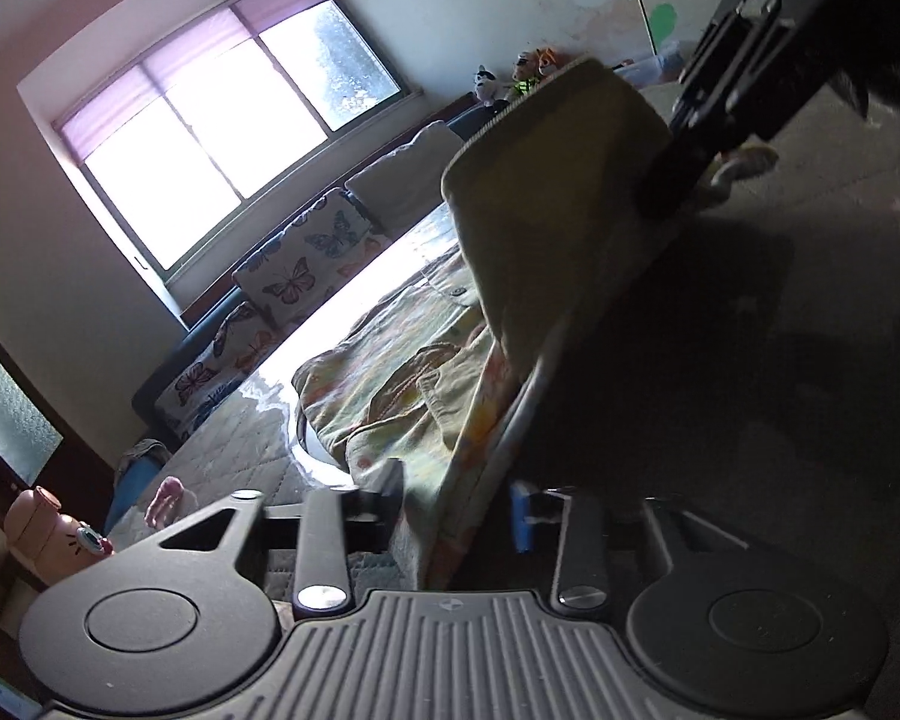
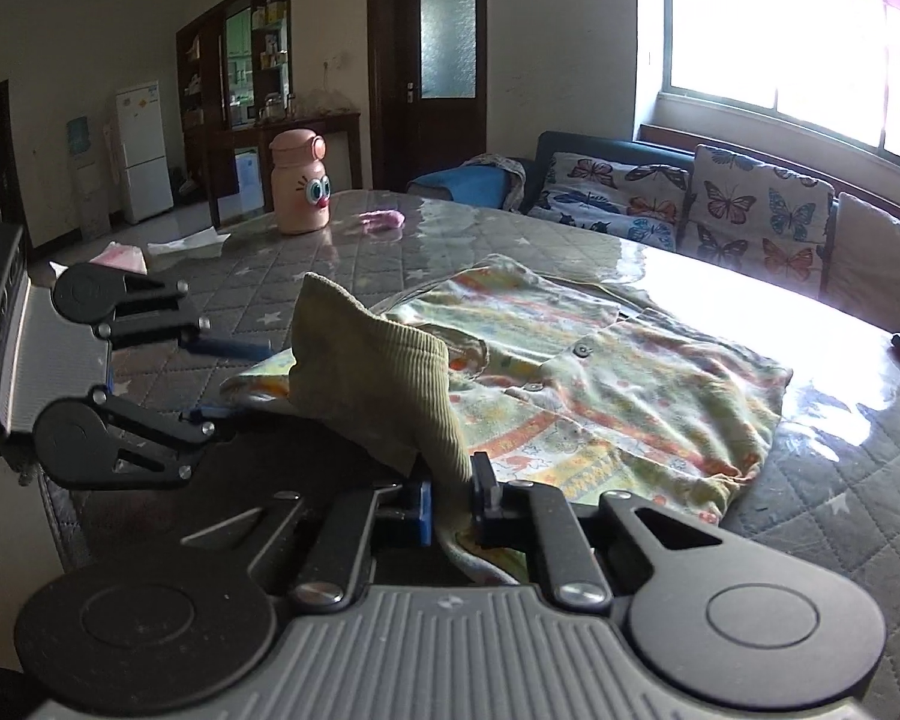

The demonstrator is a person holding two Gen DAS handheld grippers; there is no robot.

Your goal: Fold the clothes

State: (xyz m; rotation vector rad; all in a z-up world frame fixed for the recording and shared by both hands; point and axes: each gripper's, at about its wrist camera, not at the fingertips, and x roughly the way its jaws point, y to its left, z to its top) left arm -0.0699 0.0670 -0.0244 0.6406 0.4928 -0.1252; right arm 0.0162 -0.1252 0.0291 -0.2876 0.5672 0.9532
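Right gripper (image 2: pixel 450 501): jaws nearly closed, pinching the hem of the pale yellow-green printed children's shirt (image 2: pixel 600 396), with its olive ribbed cuff (image 2: pixel 378 390) rising just ahead of the fingers.
Left gripper (image 2: pixel 234 381): seen to the right gripper's left, its blue-tipped fingers (image 2: pixel 234 349) a little apart on either side of the shirt's near edge; whether the pads press the cloth cannot be told.
Left wrist view: left gripper's fingers straddle the shirt's edge; right gripper appears dark at upper right, holding the lifted cuff.
Shirt: lies buttoned and rumpled ahead of both grippers on the grey quilted star-patterned table cover (image 2: pixel 306 276).
Beyond: peach cartoon-eyed bottle (image 2: pixel 300 183) well apart, far left; butterfly-print sofa cushions (image 2: pixel 744 204) under the window.
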